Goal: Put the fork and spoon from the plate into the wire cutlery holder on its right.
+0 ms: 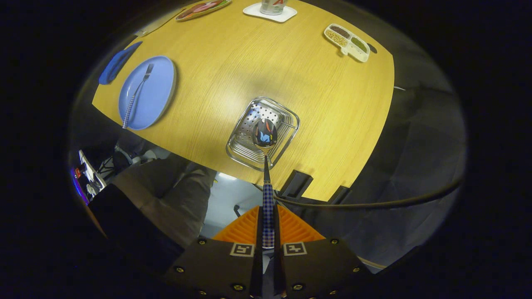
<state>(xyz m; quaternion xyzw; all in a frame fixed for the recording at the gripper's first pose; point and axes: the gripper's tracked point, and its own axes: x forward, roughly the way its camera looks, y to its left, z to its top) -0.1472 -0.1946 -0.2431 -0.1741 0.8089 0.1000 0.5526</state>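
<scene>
Dim booth w/ overhead light pooling a soft sheen mid table [232, 62], surroundings near black, strong fisheye bending at edges, foreground sharp, small glare on spoon [265, 133] bowl.

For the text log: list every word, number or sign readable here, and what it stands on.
No text reads clearly.
Can: red print, cut off, unreadable.
Gripper, shut on the spoon handle: two square coded markers, patterns, no words.
Plate, fork, wire cutlery holder: no markings seen.
</scene>
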